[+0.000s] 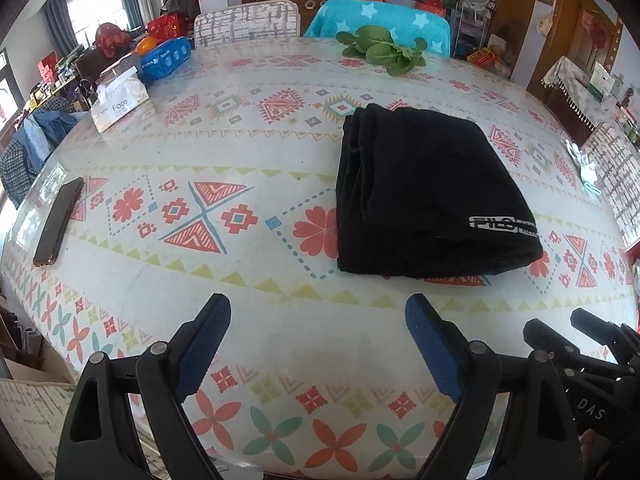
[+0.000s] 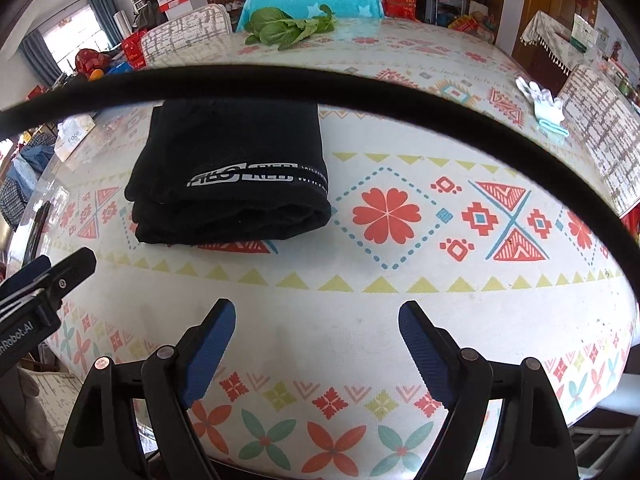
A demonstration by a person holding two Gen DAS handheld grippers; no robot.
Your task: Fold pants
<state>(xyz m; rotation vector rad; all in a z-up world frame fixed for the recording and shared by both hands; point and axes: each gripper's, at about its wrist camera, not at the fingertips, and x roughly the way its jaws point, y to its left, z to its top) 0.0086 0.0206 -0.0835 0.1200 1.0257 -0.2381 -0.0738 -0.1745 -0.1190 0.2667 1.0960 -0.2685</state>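
Black pants [image 1: 424,196] seen as soft matt cloth, bench [image 1: 240,152] covered in smooth, faintly glossy printed sheet, claw pads [image 2: 208,352] ribbed blue rubber, phone [image 1: 59,222] glossy.

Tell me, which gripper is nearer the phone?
Left. The phone lies far left of the left gripper; the right gripper sits farther off, beyond it.

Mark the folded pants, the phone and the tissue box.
folded pants [image 1: 432,196], left wrist view, middle of the top layer.
phone [image 1: 59,222], left wrist view, middle of its dark face.
tissue box [image 1: 120,106], left wrist view, printed front side.
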